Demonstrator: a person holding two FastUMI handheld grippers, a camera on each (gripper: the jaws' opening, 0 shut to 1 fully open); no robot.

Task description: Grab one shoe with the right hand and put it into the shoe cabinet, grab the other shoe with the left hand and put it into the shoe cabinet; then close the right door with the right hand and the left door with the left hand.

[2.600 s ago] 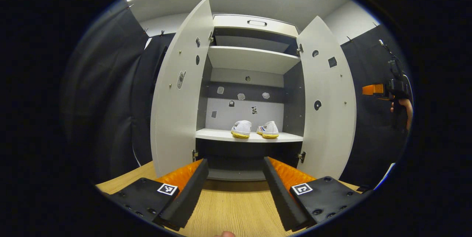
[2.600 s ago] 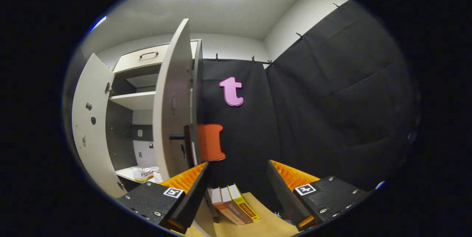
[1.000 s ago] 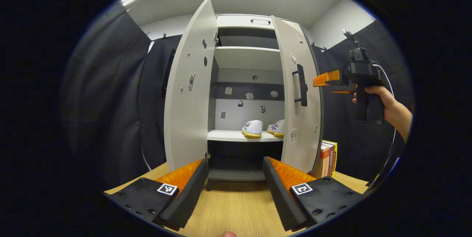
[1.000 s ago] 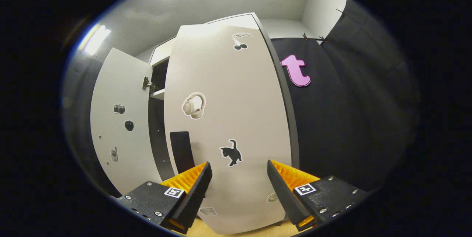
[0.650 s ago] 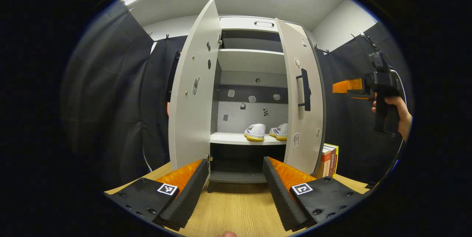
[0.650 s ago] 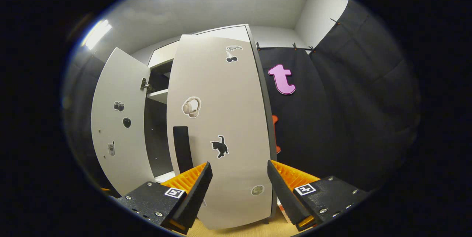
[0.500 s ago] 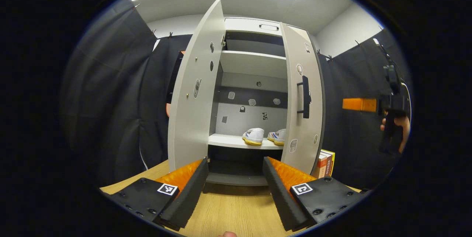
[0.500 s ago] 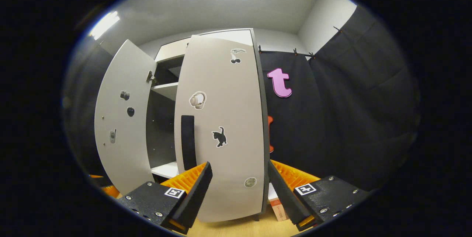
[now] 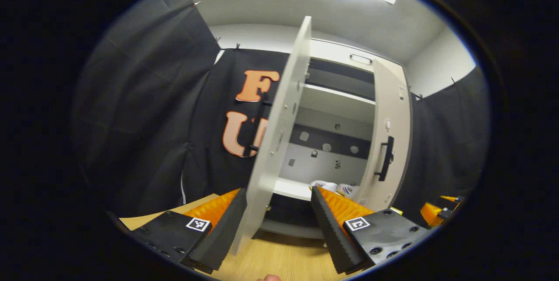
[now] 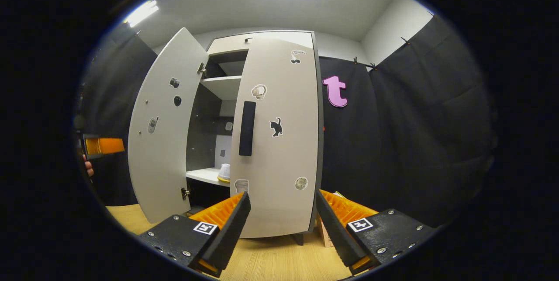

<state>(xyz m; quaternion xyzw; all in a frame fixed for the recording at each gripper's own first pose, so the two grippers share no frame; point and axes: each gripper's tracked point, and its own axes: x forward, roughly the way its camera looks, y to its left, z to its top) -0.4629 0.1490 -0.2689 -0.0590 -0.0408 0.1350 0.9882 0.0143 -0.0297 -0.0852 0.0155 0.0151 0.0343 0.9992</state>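
Observation:
The grey shoe cabinet (image 9: 336, 102) stands on the wooden table (image 9: 284, 263). Two white shoes with yellow soles (image 9: 325, 184) sit side by side on its middle shelf. In the left gripper view the left door (image 9: 279, 132) is open and seen edge-on, its lower part lined up between the fingers of my open left gripper (image 9: 278, 190); I cannot tell if they touch. The right door (image 10: 279, 141), with its black handle (image 10: 247, 128), is almost shut. My right gripper (image 10: 282, 193) is open and empty, a little in front of that door. One shoe (image 10: 224, 172) shows through the gap.
The left door (image 10: 163, 132) stands wide open in the right gripper view, with the left gripper (image 10: 102, 145) and a hand beyond it. Books (image 10: 325, 233) stand at the cabinet's right foot. Black cloth hangs on both sides. The right gripper (image 9: 436, 209) shows low at the right.
The right door has swung from wide open to almost shut, and the right gripper has drawn back from it. The left gripper has moved left, close to the left door's edge.

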